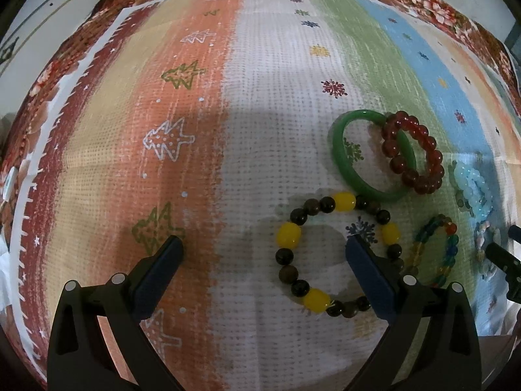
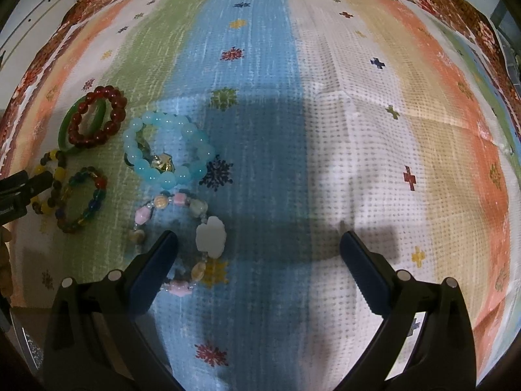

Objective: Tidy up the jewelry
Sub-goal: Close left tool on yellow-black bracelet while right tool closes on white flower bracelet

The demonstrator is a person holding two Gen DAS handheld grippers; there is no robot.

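Lying flat on the striped cloth [image 1: 267, 137], six bracelets form one loose cluster. In the left wrist view the cluster occupies the lower right of the frame; in the right wrist view it occupies the left and lower left.

The yellow-and-dark bead bracelet [image 1: 335, 254] alternates large yellow oval beads with runs of small dark round beads. The green bangle [image 1: 345, 163] is a smooth solid ring, and the red bead bracelet [image 1: 413, 150] lies partly across its rim, touching it. The multicolour bead bracelet [image 1: 436, 251] carries small red, green, blue and yellow beads. The pale blue bead bracelet [image 2: 169, 146] has large translucent round beads and a gold-coloured charm. The pastel bracelet [image 2: 182, 234] carries pink and cream beads and one large white piece.

The left gripper [image 1: 265, 247] stands wide apart and holds nothing. Its right-hand finger overlaps the yellow-and-dark bead bracelet in the picture; the rest of that ring lies between the fingers.

The right gripper [image 2: 259, 241] is likewise spread wide and empty. The pastel bracelet lies just beside its left-hand finger, at the lower left centre of the frame, with part of the ring hidden behind that finger.
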